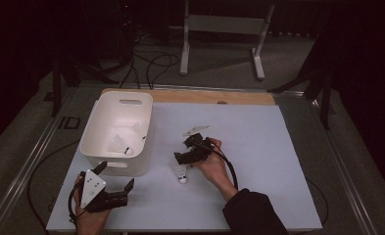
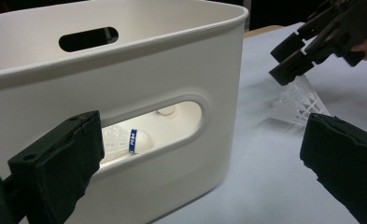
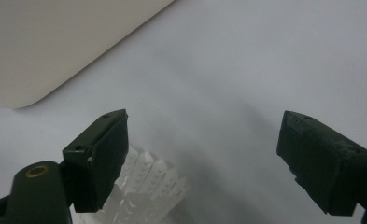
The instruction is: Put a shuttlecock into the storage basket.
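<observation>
Covering the table, a pale sheet (image 1: 258,147); dark room; both claws gape.

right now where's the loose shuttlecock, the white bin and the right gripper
shuttlecock (image 1: 181,173): high view, on its feather skirt just above the cork.
white bin (image 1: 123,95): high view, on its far rim above the handle slot.
right gripper (image 1: 180,157): high view, between its open jaw tips over the shuttlecock.
</observation>
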A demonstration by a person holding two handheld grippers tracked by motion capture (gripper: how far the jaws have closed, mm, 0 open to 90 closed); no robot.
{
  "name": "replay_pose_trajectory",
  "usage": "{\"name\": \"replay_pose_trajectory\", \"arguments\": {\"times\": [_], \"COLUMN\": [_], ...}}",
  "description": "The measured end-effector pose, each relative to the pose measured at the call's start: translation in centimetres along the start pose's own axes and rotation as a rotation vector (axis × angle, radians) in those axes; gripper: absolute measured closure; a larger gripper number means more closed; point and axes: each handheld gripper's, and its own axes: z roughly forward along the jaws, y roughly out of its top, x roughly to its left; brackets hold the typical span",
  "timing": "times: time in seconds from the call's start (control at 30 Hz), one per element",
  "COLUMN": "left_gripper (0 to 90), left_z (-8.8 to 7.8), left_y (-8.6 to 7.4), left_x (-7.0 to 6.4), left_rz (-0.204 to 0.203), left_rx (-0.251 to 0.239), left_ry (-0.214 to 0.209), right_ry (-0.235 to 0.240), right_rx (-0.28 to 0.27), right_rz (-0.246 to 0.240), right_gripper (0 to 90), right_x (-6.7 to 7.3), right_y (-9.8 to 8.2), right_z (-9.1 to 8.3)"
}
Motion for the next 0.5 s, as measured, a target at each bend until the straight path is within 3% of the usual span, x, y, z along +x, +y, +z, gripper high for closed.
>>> {"name": "replay_pose_trajectory", "arguments": {"times": [0.5], "left_gripper": [0.2], "left_z": [0.0], "left_y": [0.0], "left_x": [0.0], "left_rz": [0.000], "left_rx": [0.000], "left_ry": [0.002], "right_ry": [0.065], "right_rx": [0.031], "right_rz": [0.009], "right_gripper": [15.2], "right_x": [0.3], "right_y": [-1.2], "right_z": [-1.7]}}
